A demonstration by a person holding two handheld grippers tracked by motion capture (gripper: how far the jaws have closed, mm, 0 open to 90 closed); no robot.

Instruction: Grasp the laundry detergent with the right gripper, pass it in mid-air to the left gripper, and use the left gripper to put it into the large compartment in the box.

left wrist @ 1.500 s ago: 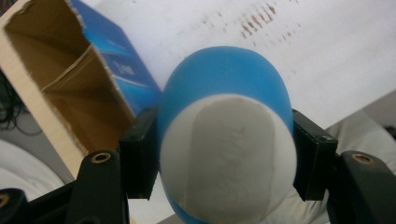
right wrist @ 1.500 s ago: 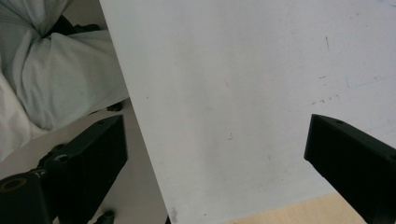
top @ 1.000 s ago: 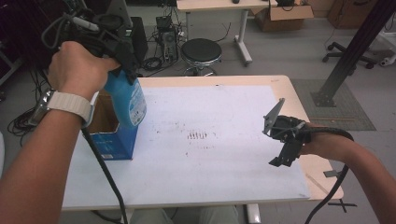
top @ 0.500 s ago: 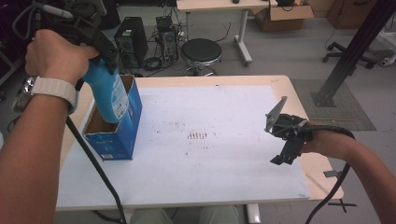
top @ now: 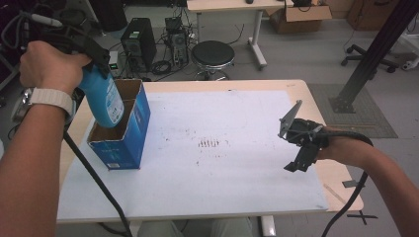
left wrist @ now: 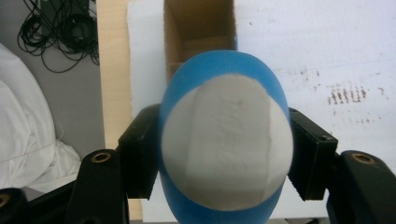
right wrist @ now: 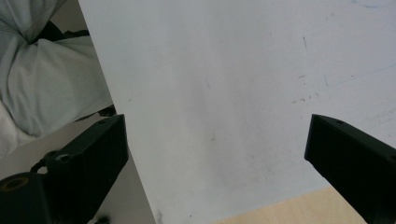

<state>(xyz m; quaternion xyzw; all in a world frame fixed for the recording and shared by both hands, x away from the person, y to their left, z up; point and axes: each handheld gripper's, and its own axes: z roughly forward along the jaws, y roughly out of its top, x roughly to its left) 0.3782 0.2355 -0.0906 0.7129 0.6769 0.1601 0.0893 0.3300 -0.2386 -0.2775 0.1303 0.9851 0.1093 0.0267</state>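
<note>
Stool [top: 212,54] and computer tower [top: 134,42] behind table [top: 237,85]

No text, brand, number or sign is being shown legibly. A pale label is being carried on the blue bottle [top: 104,101], and small pale print on the blue box [top: 129,129], but both are too blurred to be read. The dark marks on the white sheet [top: 210,143] are smudges, not writing.
</note>
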